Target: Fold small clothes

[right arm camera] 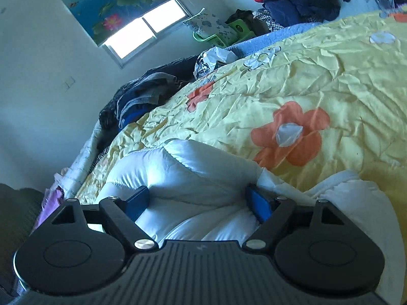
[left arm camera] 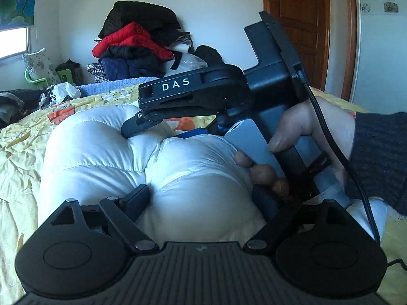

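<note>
Puffy white quilted jacket (left arm camera: 106, 150), apparently bunched double.

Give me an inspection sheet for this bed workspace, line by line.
Surface: yellow floral quilt, wrinkled, covering the bed.
Job's things: white puffy garment bunched on the quilt.
Clutter: clothes pile against the far wall; crumpled plastic bag at the quilt's edge; dark clothes heap beside the bed.
Grippers: left gripper wide open, garment bulging between its fingers; right gripper wide open astride a fold of the garment, whether it presses cannot be told.
Cables: black cable running down from the right gripper across the hand.
Surroundings: wooden door, window with lotus blind.
</note>
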`<state>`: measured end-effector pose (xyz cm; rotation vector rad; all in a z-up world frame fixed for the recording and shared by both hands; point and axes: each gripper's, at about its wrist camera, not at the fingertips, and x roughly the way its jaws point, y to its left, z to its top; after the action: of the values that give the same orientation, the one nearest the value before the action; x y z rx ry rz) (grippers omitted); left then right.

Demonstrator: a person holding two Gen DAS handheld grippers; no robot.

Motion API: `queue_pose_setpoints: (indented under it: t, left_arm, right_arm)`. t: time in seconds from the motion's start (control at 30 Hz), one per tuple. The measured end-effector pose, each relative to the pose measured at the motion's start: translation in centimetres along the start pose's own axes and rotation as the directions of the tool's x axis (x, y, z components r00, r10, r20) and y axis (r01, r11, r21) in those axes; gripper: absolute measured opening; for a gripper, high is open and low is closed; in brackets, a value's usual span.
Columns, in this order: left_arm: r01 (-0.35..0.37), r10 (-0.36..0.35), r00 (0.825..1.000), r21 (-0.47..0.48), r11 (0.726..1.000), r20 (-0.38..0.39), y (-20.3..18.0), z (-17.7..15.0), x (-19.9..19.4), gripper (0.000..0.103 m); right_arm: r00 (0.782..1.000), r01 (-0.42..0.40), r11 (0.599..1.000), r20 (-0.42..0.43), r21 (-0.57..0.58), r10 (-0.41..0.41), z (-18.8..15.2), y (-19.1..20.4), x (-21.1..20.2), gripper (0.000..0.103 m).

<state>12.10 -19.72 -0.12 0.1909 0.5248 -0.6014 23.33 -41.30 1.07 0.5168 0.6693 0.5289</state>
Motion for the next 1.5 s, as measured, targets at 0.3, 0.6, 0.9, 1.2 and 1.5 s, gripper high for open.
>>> queue_pose_setpoints:
  t: [0.3,0.6,0.9,1.2,1.5]
  left_arm:
    - [-0.003,0.003,1.000,0.014,1.000,0.002,-0.4,-0.3,-0.4,0.088]
    - [-0.012,0.012,1.000,-0.004,1.000,0.004,-0.2,-0.4,0.1,0.089]
    - [-0.132,0.114,0.980,0.103,0.986,0.162,-3.2,-1.1,-5.6,0.090]
    - [-0.123,0.128,0.992,-0.335,0.934,-0.006,5.9,-1.8,-10.1,0.102]
    - [0.043,-0.160,0.983,-0.743,0.668,-0.087,12.2,-2.0,-3.4,0.102]
  right_arm:
    - [0.999,0.018,1.000,0.035,-0.002,-0.018,-0.6,0.4,-0.9,0.080]
    - [0.999,0.044,0.999,0.015,-0.014,-0.044,-0.5,0.4,-0.2,0.078]
    - [0.985,0.166,0.984,0.064,-0.063,-0.162,-0.8,3.3,-2.9,0.087]
    - [0.956,0.141,0.973,0.232,0.181,-0.181,-4.3,-0.1,-17.9,0.102]
    - [0.984,0.178,0.950,-0.052,0.256,-0.171,-5.6,-3.2,-14.1,0.101]
